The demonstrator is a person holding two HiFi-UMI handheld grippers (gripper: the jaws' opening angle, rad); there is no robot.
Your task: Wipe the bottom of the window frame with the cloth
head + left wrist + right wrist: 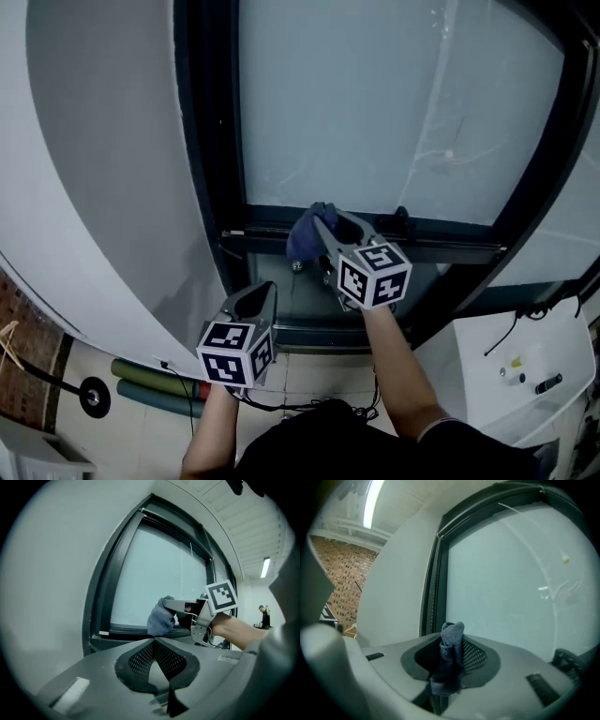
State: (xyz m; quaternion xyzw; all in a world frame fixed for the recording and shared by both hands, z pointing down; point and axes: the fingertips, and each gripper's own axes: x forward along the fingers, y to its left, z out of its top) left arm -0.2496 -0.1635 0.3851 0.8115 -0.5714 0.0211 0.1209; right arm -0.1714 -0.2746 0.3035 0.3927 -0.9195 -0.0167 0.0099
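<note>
My right gripper point(323, 223) is shut on a bunched blue-grey cloth point(306, 234), holding it against the dark bottom rail of the window frame point(441, 231), near the frame's left corner. In the right gripper view the cloth point(451, 654) stands pinched between the jaws in front of the pale glass. My left gripper point(263, 291) hangs lower and to the left, away from the frame, its jaws shut with nothing in them. The left gripper view looks past its own gripper point(154, 641) at the right gripper point(165, 603) and the cloth point(160, 617) on the rail.
A white wall point(103, 187) curves down the left of the window. A dark latch point(401, 218) sits on the rail just right of the cloth. A white box point(511, 375) with cables stands at the lower right. Green rolls point(155, 384) lie on the tiled floor.
</note>
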